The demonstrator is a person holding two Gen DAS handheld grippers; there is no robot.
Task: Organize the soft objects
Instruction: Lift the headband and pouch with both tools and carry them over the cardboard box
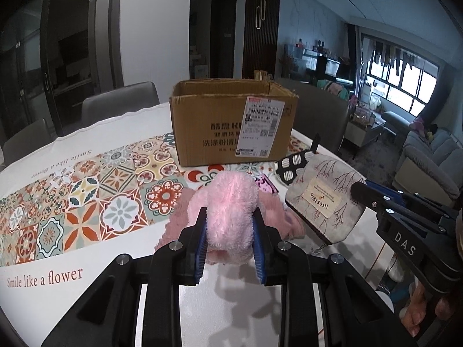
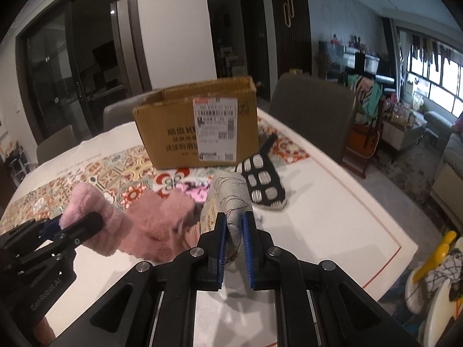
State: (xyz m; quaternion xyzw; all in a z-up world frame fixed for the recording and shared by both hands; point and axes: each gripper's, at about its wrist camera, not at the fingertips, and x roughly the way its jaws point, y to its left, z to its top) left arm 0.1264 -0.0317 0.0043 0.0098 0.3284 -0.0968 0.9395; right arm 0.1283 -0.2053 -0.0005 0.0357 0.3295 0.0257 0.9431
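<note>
My left gripper (image 1: 230,217) is shut on a fluffy pink plush cloth (image 1: 231,202) and holds it just above the table; the cloth also shows in the right wrist view (image 2: 156,225). My right gripper (image 2: 234,219) is shut on a grey fabric pouch (image 2: 231,199) with a branch print and a "lifestyle" label, seen in the left wrist view (image 1: 324,202). An open cardboard box (image 1: 231,121) stands behind them, also in the right wrist view (image 2: 199,124). A black pouch with white ovals (image 2: 263,182) lies right of the box.
The table (image 1: 43,274) has a patterned floral tile runner (image 1: 86,196). Grey chairs (image 2: 312,110) stand behind the table. A pink printed item (image 1: 264,183) lies under the soft things. The table's right edge (image 2: 376,211) drops to the living room floor.
</note>
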